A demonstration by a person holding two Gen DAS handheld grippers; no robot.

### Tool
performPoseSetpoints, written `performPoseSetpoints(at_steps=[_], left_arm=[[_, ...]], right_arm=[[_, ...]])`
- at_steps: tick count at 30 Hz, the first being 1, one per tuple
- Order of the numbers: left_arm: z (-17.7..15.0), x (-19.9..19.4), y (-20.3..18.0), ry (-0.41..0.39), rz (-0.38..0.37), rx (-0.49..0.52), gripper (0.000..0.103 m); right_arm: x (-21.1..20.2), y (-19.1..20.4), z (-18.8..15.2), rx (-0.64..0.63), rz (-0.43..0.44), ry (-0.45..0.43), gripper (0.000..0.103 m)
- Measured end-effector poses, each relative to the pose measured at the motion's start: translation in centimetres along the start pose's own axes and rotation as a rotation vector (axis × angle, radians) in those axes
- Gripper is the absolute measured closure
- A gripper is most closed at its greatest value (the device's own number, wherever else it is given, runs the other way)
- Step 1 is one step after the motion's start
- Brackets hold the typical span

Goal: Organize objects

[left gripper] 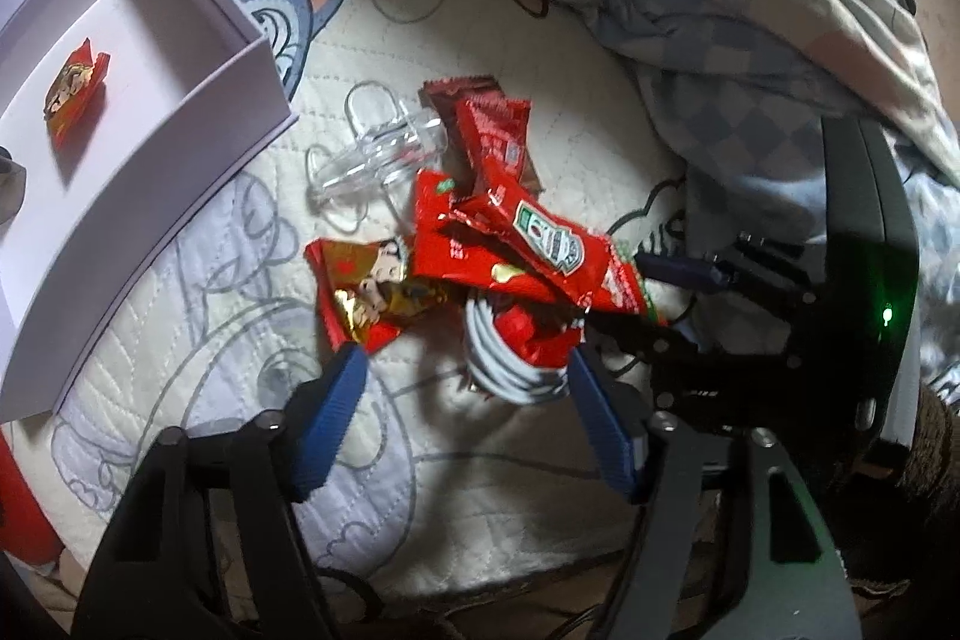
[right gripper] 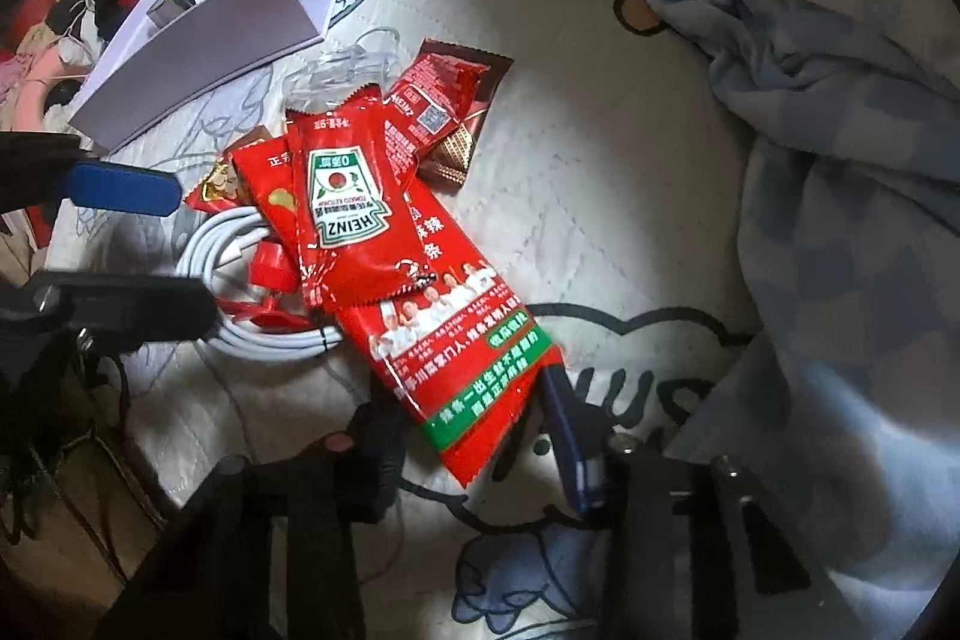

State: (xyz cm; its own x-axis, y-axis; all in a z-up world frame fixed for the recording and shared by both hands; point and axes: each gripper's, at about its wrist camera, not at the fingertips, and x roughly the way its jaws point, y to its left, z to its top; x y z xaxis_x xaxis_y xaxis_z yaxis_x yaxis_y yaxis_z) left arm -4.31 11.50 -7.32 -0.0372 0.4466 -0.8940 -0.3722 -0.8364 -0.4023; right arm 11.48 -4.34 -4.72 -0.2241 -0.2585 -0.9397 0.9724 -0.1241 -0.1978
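1. A heap of red packets lies on a bed with a quilted cartoon-print sheet (left gripper: 180,340); a rumpled blue checked blanket (right gripper: 840,160) is bunched along one side.
2. On top of the heap is a Heinz ketchup sachet (right gripper: 339,214), resting across a long red snack packet (right gripper: 462,358) with a green band.
3. A coiled white cable (left gripper: 510,370) sits partly under the packets, and a clear plastic clip (left gripper: 372,154) lies just beyond them.
4. The left tool (left gripper: 465,370) hangs over the cable with its blue fingers apart, one on each side of the coil, pressing nothing.
5. The right tool (right gripper: 468,436) straddles the green end of the long packet; I cannot tell whether its fingers pinch it.
6. An open white box (left gripper: 240,100) stands near the heap, with one small red-and-gold packet (left gripper: 75,91) inside.
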Motion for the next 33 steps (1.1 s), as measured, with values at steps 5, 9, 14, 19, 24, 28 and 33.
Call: performPoseSetpoints(at_steps=[5,9,14,19,24,28,33], left_arm=[[0.1,0.2,0.4,0.008,-0.030,-0.021,0.079],[0.0,0.2,0.4,0.005,-0.001,-0.004,0.087],[-0.6,-0.4,1.4,0.004,-0.025,-0.045,0.089],[-1.3,-1.4,2.3,-0.009,-0.040,-0.082,0.091],[-1.2,-3.3,3.3,-0.047,-0.029,-0.112,0.093],[-1.2,-4.0,4.1,-0.043,-0.018,-0.119,0.093],[-1.9,-3.1,4.3,0.015,-0.053,-0.125,0.092]], right_arm=[[-0.5,0.2,0.0,0.021,0.000,-0.005,0.073],[-0.9,0.2,0.0,0.038,0.001,-0.012,0.081],[-1.2,0.3,0.1,0.049,-0.001,-0.013,0.090],[-1.9,0.9,0.1,0.055,0.019,-0.025,0.090],[-3.4,0.8,1.0,0.064,0.059,-0.045,0.090],[-3.9,1.9,0.9,0.071,0.094,-0.056,0.090],[-4.1,3.4,1.4,0.050,0.159,-0.072,0.088]])
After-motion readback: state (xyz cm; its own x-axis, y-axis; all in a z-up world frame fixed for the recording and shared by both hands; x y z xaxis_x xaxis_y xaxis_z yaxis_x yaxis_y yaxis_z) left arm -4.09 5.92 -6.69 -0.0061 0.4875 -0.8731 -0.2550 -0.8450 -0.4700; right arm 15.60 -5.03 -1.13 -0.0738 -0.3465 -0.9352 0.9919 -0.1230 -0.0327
